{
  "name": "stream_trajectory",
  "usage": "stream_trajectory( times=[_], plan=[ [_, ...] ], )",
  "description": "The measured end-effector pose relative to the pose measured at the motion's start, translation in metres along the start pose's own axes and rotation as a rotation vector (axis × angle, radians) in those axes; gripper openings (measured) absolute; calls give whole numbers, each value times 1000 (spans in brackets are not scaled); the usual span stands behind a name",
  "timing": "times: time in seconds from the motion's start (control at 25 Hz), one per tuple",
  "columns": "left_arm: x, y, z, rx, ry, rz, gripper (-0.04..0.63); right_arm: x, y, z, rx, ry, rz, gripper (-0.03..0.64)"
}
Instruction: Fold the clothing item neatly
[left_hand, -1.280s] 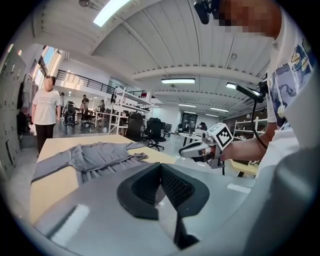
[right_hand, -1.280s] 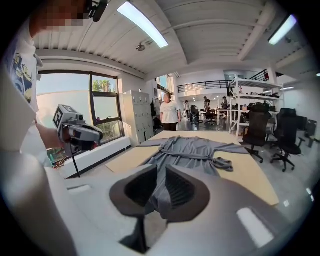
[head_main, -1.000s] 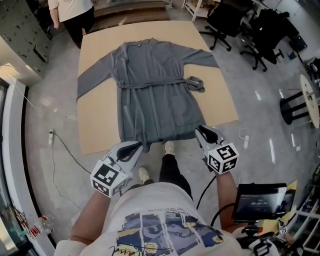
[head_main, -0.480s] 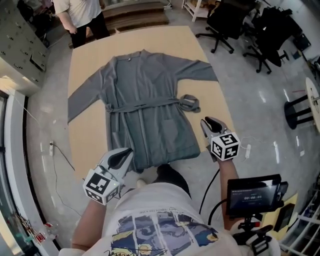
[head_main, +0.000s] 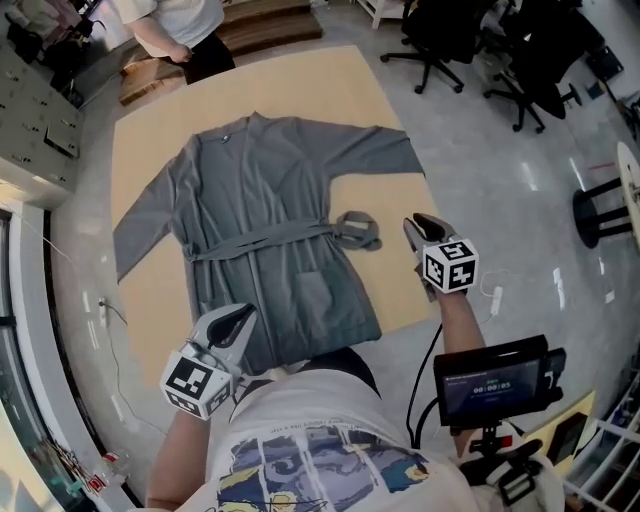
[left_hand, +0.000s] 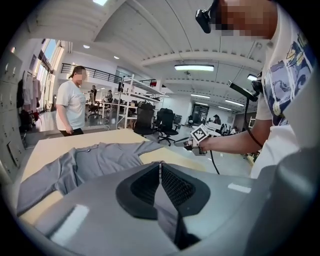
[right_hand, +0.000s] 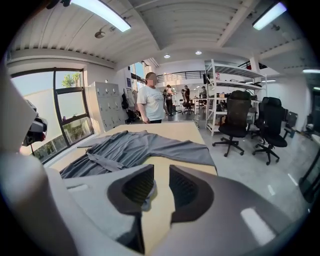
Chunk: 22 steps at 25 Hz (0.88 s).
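A wide tan table (head_main: 395, 270) carries the grey robe (head_main: 270, 200), which lies spread flat with its front up, collar at the far side and hem along the near edge. Both sleeves lie stretched out to the sides. Its belt (head_main: 260, 238) crosses the waist, and the belt's bunched end (head_main: 355, 230) rests on the bare table just beside the robe's right edge.

The left gripper (head_main: 240, 318) sits at the hem's left corner, close to the person's body. In the left gripper view its fingers (left_hand: 175, 187) are pressed together tip to tip, with only a thin seam between them and the robe lying beyond.

The right gripper (head_main: 420, 222) hangs over the table's right part, near the belt's end but apart from it. Its fingers (right_hand: 137, 187) are opening, with a clear gap between the pads. A scrap of pale grey cloth shows low in that gap by the left pad — whether it touches the pad cannot be told.
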<state>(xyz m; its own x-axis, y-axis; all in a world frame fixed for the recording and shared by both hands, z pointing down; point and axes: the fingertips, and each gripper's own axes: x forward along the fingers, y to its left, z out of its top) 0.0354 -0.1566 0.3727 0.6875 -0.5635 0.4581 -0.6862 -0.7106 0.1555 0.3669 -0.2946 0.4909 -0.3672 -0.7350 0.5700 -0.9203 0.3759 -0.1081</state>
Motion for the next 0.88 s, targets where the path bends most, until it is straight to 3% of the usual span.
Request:
stream_trajectory(
  times=[0.48,0.72,0.88],
  plan=[
    [54,8,8,-28,72,-9,17,69,-119,-16,156,64,-69,107],
    [72,10,9,-51,105,-15,20,108,-162,-20,186,103,-84,133],
    [84,12,0,-67,135,-31,20,132,-185,-27,273,119,-77,137]
  ],
)
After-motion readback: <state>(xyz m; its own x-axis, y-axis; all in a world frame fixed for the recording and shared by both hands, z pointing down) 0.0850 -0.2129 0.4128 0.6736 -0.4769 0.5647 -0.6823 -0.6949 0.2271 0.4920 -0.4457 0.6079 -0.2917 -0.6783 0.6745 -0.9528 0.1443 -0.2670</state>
